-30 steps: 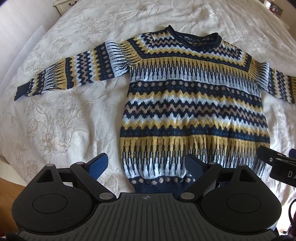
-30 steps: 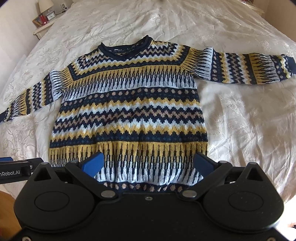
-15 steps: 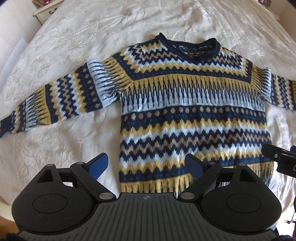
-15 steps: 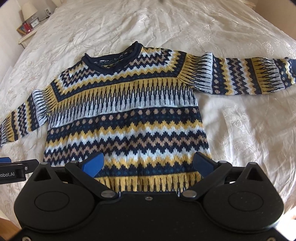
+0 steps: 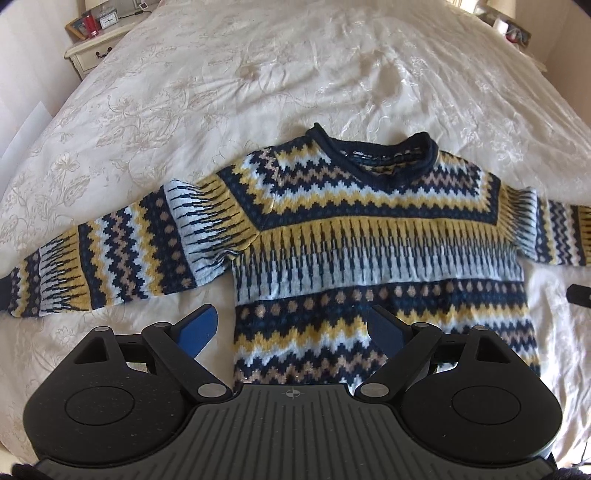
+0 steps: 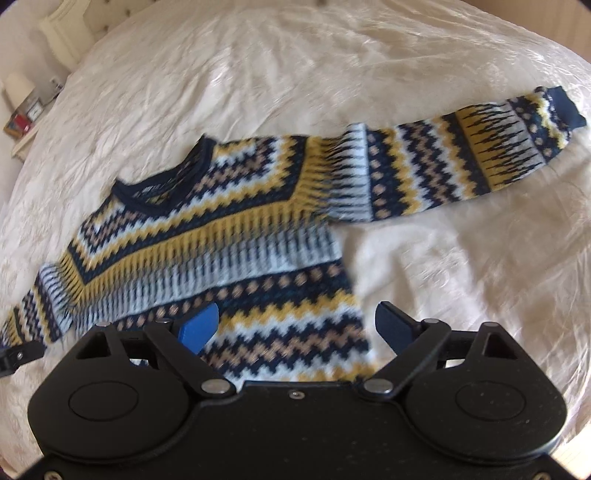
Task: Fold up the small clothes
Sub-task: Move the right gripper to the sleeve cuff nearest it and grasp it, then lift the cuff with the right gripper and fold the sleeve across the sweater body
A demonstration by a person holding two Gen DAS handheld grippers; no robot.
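Observation:
A small knitted sweater (image 5: 369,229) in navy, yellow, pale blue and tan zigzag bands lies flat, front up, on the bed, both sleeves spread out. It also shows in the right wrist view (image 6: 229,251). My left gripper (image 5: 291,328) is open and empty over the sweater's left side, below the left sleeve (image 5: 110,258). My right gripper (image 6: 295,326) is open and empty over the sweater's right side, below the right sleeve (image 6: 461,158). The hem is hidden behind the grippers.
The bed has a cream floral bedspread (image 5: 258,74). A white nightstand (image 5: 92,48) with a clock and red items stands at the far left. A second bedside table (image 5: 517,33) is at the far right. The other gripper's tip shows at the right edge (image 5: 580,293).
Both grippers have moved forward over the sweater, from its hem toward the chest. The right view has turned right toward the right sleeve. Both stay open.

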